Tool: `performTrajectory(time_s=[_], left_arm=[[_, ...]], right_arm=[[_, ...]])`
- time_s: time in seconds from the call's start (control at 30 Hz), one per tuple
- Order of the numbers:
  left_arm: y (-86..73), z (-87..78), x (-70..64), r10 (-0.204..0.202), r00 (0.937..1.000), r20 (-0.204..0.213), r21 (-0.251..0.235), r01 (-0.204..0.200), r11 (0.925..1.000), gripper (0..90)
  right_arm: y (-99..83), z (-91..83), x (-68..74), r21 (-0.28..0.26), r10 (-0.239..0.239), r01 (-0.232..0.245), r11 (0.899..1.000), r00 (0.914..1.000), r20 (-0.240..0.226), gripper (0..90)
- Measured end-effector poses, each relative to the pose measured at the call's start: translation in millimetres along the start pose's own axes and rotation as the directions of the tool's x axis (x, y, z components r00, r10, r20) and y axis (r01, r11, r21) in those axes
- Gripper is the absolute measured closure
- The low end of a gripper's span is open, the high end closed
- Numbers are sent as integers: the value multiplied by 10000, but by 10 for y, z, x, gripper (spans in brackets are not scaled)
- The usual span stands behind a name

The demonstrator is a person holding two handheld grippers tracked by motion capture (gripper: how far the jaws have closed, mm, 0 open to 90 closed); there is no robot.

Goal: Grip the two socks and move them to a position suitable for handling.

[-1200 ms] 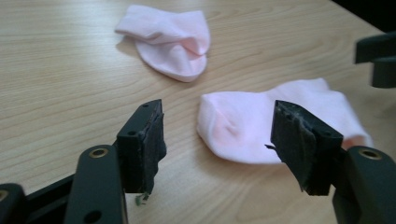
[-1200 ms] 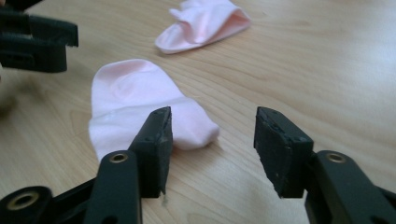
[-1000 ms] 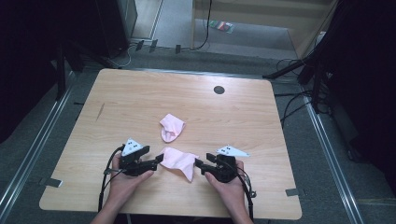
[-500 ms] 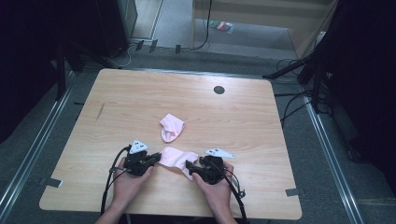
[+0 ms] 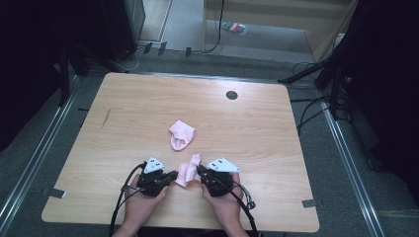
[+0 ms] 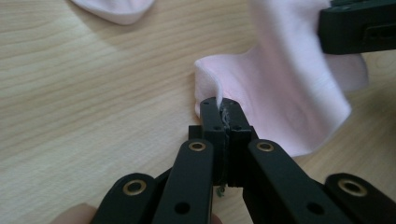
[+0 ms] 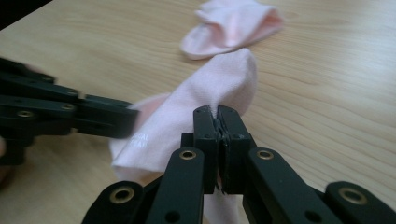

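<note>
A pale pink sock [image 5: 188,171] hangs between both grippers near the table's front edge. My left gripper [image 5: 173,175] is shut on one edge of this sock [image 6: 280,88], its jaws pinched on the fabric. My right gripper [image 5: 199,171] is shut on the other side of the same sock [image 7: 205,88]. A second pink sock [image 5: 181,135] lies loose on the table just beyond, apart from the held one; it shows as the second sock [image 7: 233,25] at the top of the right gripper view and the second sock [image 6: 116,9] in the left one.
The wooden table [image 5: 276,128] has a round black grommet [image 5: 231,95] near its far edge. Cables [image 5: 311,108] run over the floor to the right of the table.
Both grippers have drawn closer together near the front edge, and the sock held between them has bunched up instead of lying stretched.
</note>
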State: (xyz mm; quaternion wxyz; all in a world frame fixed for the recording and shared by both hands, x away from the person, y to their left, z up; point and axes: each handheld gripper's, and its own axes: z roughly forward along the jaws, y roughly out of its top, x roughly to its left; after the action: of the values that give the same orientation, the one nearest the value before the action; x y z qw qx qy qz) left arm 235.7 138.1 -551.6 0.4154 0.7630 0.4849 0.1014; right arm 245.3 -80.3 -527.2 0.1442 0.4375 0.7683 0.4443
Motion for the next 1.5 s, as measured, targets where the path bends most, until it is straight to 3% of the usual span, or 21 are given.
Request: performTrajectory(time_s=[0.07,0.1,0.23,0.3,0.4,0.47,0.57,0.63,0.7,0.77,0.87,1.0,1.1,1.27,1.33,1.5], left_arm=[[-11,-7,-5,-36,10000,-16,2,36,10000,900],[-15,-10,1,-22,10000,-35,29,22,10000,900],[-32,-34,32,-75,9998,-179,-7,75,10000,900],[-35,-41,35,-43,9997,-258,-13,42,10000,900],[-36,-46,40,0,9993,-370,-42,-1,10000,900],[-39,-52,50,-3,9991,-415,-57,1,10000,900],[-42,-60,71,-59,9989,-457,-93,55,9999,900],[-42,-59,75,-46,9988,-493,-133,39,9999,900],[-45,-57,69,3,9986,-523,-140,-10,9999,900],[-49,-56,54,44,9986,-533,-155,-52,9999,900],[-51,-54,46,172,9984,-547,-149,-180,9997,900],[-56,-51,32,267,9985,-473,-143,-274,9995,900],[-61,-37,1,415,9989,-221,-136,-418,9990,900],[-68,-11,-81,842,9965,18,-80,-842,9964,900],[-69,-13,-85,817,9966,-63,-78,-818,9966,900],[-64,-63,-37,772,9938,-801,-60,-780,9969,900]], right_arm=[[4,60,75,197,-422,434,9989,9972,-611,817],[2,89,86,282,-486,511,9983,9954,-829,744],[6,60,16,-10,84,-86,10000,9893,-1456,596],[9,-13,-49,-261,321,-363,9990,9887,-1466,594],[-14,-122,-163,-700,856,-927,9932,9915,-979,618],[-52,-177,-266,-885,1391,-1440,9856,9885,-601,641],[-128,-194,-398,-563,2007,-2000,9782,9796,73,657],[-159,-179,-435,-362,2281,-2277,9731,9736,94,645],[-167,-153,-424,-278,2283,-2279,9733,9735,106,616],[-161,-106,-383,-71,2156,-2158,9764,9763,-166,560],[-145,-2,-278,356,1574,-1556,9872,9859,-566,504],[-111,67,-159,318,1508,-1479,9885,9799,-1309,497],[-77,108,-73,331,1219,-1182,9924,9804,-1548,568],[-48,191,-48,354,845,-797,9962,9826,-1653,769],[-52,197,-33,461,758,-692,9965,9838,-1624,881],[-15,100,-79,388,564,-519,9979,9906,-1250,899]])
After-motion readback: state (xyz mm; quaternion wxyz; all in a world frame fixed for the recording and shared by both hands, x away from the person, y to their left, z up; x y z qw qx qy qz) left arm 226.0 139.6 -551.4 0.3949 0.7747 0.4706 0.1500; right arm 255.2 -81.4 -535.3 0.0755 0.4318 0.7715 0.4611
